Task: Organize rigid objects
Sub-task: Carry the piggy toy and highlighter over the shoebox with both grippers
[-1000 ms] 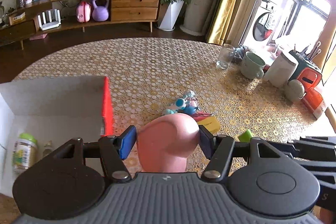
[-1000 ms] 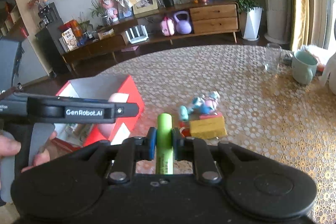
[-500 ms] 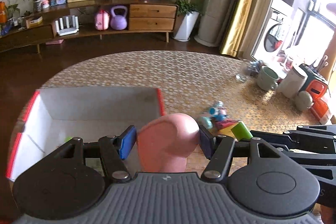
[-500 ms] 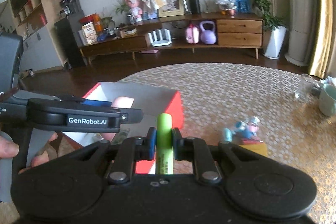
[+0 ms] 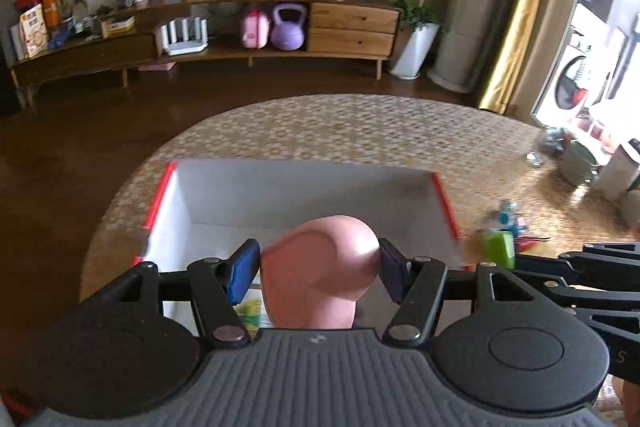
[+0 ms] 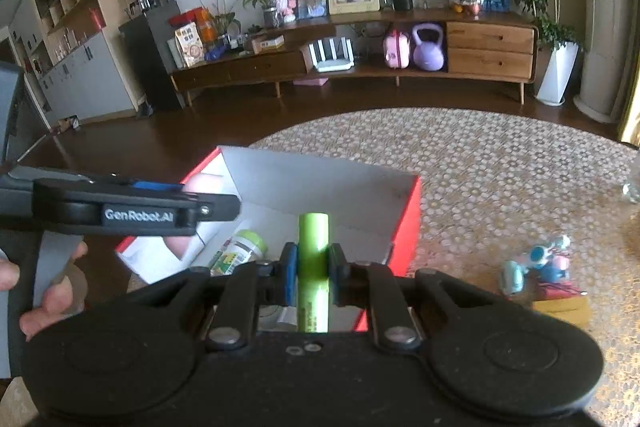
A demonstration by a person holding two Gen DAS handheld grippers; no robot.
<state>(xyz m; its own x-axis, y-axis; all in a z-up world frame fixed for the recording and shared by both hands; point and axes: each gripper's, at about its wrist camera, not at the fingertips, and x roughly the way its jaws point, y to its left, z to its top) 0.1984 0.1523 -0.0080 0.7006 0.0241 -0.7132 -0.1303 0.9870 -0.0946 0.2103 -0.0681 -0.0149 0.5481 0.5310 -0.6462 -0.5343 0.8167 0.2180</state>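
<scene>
A: Nearest in the left wrist view, the left hand-held gripper (image 5: 319, 269) stands partly open, its blue pads pressed to either side of a rounded pink object (image 5: 320, 271), which it holds above the near part of an open box (image 5: 304, 193).

B: In the right wrist view, the right hand-held gripper (image 6: 313, 269) is closed down tight on a green cylinder (image 6: 314, 259), which stands upright between the pads. The cylinder is over the near right part of the same box (image 6: 320, 183), red outside and white inside.

A: Inside the box, on its floor, lies a small bottle with a green cap (image 6: 240, 251), tipped on its side. The left gripper (image 6: 136, 205) crosses the left of this view, with a person's fingers (image 6: 52, 291) curled round its handle below.

B: On the patterned counter (image 6: 500, 163), to the right of the box and apart from it, a blue and white toy figure (image 6: 536, 263) stands just beside a yellow block (image 6: 564, 309). What lies under the toy is too blurred to tell.

A: Farther right on the counter (image 5: 360, 123), by the window, a green mug (image 5: 578, 163) shows, blurred.

B: Beyond the counter, across a dark floor, a low wooden sideboard (image 6: 490, 49) carries a purple kettlebell (image 6: 429, 47) and a pink case (image 6: 396, 49).
</scene>
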